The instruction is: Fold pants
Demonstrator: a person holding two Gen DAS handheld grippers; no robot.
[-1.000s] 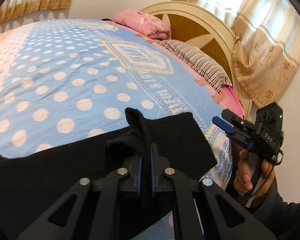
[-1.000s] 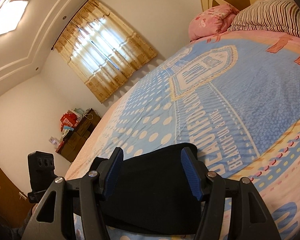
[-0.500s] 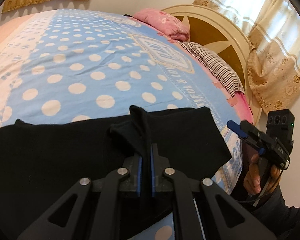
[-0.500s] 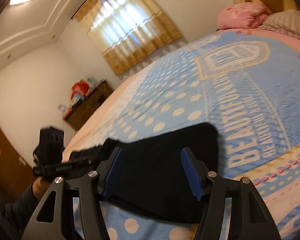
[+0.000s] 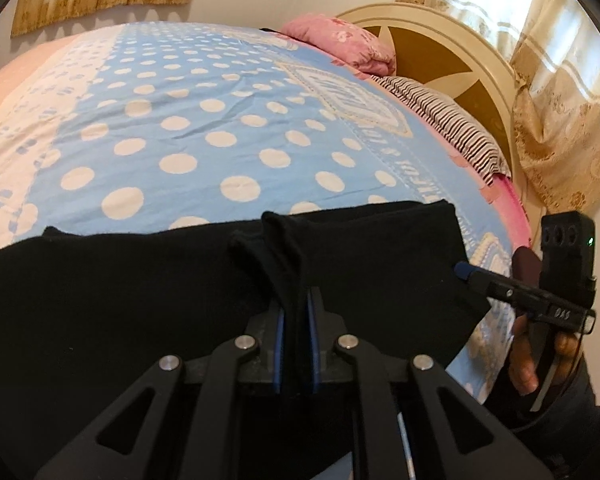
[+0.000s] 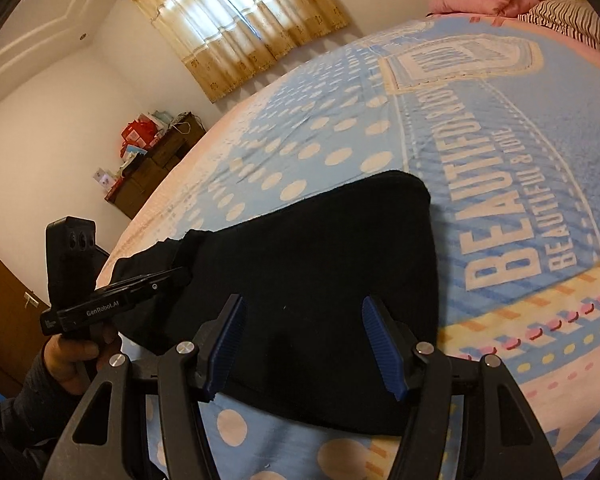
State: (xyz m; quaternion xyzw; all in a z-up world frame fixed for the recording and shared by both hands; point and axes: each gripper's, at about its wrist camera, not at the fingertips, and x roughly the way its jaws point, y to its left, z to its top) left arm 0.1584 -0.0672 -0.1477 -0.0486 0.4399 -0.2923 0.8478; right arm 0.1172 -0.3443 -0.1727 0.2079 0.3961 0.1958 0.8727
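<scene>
On the dotted bedspread (image 5: 188, 128) we see black pants (image 6: 320, 256); our left gripper (image 5: 296, 320) pinches a fold of them, our right gripper (image 6: 304, 344) hovers wide open.

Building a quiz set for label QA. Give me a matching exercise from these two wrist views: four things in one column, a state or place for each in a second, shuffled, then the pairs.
Things
1. left gripper
2. right gripper
3. black pants
4. pink pillow

States or places
A. at the headboard end of the bed
B. jaws apart, nothing between them
C. clamped on a bunched fold of dark cloth
D. spread on the polka-dot bedspread

Pairs: 1-C, 2-B, 3-D, 4-A
</scene>
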